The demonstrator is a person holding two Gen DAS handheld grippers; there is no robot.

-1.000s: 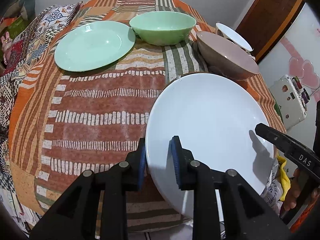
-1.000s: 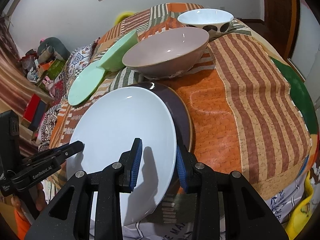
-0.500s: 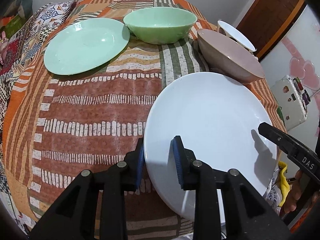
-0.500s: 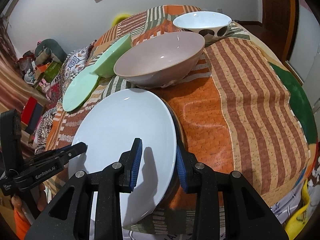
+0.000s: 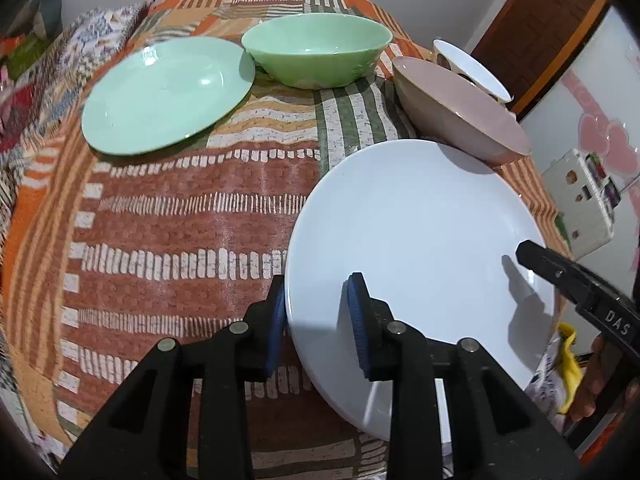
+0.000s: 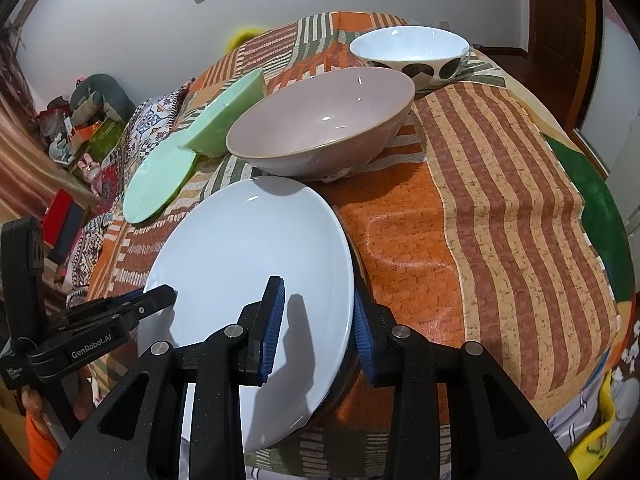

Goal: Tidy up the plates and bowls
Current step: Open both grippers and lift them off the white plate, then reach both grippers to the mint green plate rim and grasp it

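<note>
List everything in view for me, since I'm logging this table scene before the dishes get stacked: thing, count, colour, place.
white plate: 1, white, near table edge, rim between the jaws of both grippers
dark plate: 1, dark, under the white plate, only its edge shows
green plate: 1, mint green, far left on the cloth
green bowl: 1, mint green, beside the green plate
pink bowl: 1, dusty pink, just behind the white plate
spotted bowl: 1, white with dark spots, farthest back
tablecloth: 1, orange, brown and green patchwork, covering the table
left gripper: 1, black with blue pads, at the white plate's left rim
right gripper: 1, black with blue pads, at its right rim
</note>
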